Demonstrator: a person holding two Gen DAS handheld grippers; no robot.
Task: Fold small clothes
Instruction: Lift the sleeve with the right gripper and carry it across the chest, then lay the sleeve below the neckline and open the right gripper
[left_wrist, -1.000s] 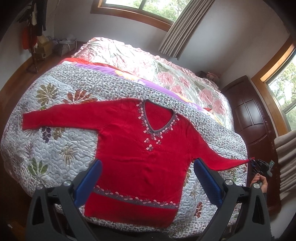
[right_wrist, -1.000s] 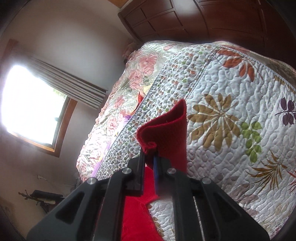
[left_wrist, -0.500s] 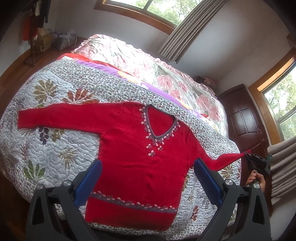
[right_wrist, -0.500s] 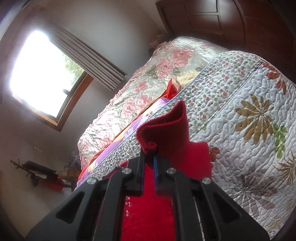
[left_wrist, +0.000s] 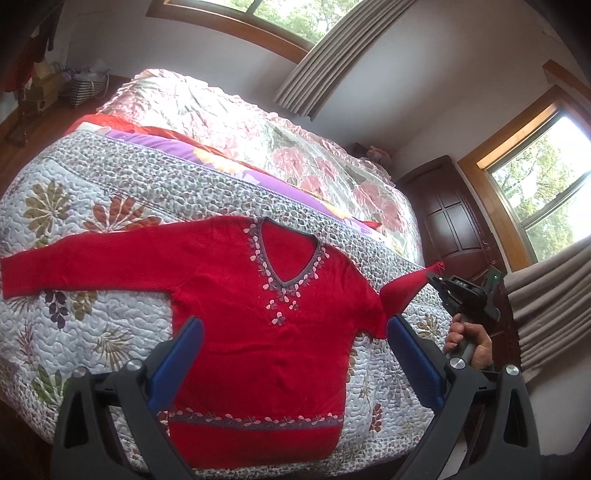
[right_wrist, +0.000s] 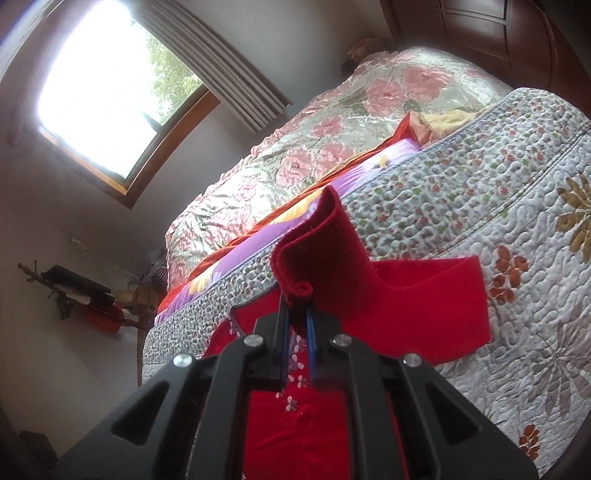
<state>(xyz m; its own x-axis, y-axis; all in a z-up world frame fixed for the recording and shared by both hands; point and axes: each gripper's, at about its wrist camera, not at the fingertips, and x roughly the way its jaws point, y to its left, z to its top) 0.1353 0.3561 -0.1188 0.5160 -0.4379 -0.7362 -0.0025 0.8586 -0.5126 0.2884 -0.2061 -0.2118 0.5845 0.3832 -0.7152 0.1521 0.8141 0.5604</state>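
Red sweater (left_wrist: 258, 332) with grey-pink trim; white floral-leaf quilt (left_wrist: 74, 325).

The left gripper (left_wrist: 291, 362) hung with its blue-padded jaws spread wide, gripping nothing. The right gripper (right_wrist: 296, 306) was pinched tight on the red sweater's sleeve cuff (right_wrist: 314, 254), a hand (left_wrist: 471, 341) wrapped around its handle.

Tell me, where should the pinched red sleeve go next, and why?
Probably across the chest: the right gripper is shut on the sleeve cuff, lifted off the quilt, while the red sweater lies flat and the left gripper hangs open.
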